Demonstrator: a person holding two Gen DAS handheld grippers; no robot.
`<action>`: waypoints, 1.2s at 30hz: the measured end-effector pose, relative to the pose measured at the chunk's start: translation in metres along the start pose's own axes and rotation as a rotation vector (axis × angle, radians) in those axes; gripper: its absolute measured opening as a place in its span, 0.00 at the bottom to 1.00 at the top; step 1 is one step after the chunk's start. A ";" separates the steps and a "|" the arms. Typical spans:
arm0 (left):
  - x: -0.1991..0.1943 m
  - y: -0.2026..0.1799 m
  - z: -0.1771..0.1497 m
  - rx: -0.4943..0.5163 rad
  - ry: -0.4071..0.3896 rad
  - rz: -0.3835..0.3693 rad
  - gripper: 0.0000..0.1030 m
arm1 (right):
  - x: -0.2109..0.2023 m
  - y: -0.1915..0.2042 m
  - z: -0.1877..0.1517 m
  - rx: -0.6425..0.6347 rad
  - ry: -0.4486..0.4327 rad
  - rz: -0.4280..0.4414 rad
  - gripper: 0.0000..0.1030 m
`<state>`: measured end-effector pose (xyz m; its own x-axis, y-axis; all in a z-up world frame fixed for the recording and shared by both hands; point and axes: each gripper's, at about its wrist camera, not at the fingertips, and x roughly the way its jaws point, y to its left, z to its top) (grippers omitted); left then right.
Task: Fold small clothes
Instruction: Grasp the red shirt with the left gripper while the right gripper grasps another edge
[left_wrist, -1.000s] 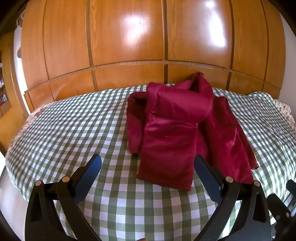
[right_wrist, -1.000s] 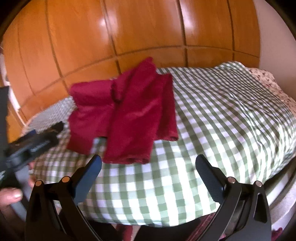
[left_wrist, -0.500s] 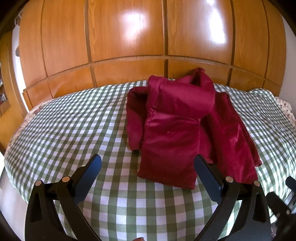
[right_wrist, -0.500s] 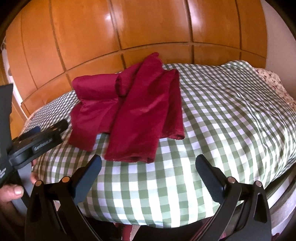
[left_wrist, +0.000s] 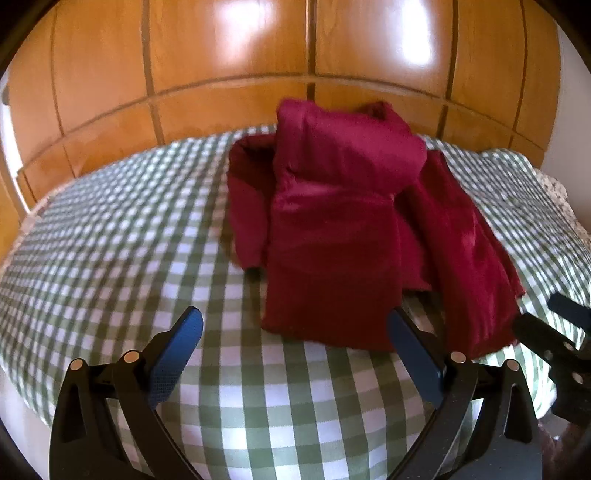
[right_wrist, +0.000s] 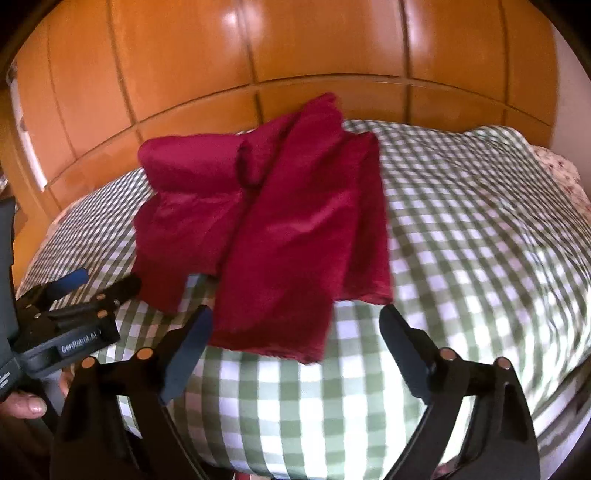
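Left wrist view shows our left gripper (left_wrist: 293, 325) with jaws spread wide and holding nothing, just short of the dark red garment (left_wrist: 343, 236). That garment lies rumpled and partly doubled over near the middle of the green-checked bed cover (left_wrist: 110, 236), towards its far edge by the wooden panelling (left_wrist: 229, 55). Our right gripper (right_wrist: 295, 325) also gapes wide, its fingertips at the garment's near hem.

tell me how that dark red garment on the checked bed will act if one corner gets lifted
The dark red garment probably hangs floppy: it already drapes in soft, rumpled layers. Its sheen hints it could slip between the tongs. Its loose folds would likely fall open, since nothing pins them to the checked bedcover.
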<state>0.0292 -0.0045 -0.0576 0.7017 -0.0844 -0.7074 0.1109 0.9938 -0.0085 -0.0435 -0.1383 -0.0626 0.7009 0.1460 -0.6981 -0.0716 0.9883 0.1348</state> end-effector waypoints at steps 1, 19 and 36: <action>0.001 0.000 -0.001 0.003 0.009 -0.014 0.96 | 0.008 0.003 0.000 -0.013 0.013 0.010 0.79; 0.012 0.004 0.014 0.026 0.060 -0.232 0.00 | -0.032 -0.069 0.063 -0.009 -0.078 -0.071 0.05; -0.019 0.216 0.193 -0.372 -0.220 0.016 0.00 | -0.013 -0.222 0.170 0.215 -0.149 -0.291 0.68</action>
<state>0.1760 0.1975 0.0905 0.8391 -0.0422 -0.5423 -0.1341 0.9502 -0.2815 0.0846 -0.3675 0.0360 0.7665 -0.1626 -0.6213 0.2845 0.9533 0.1015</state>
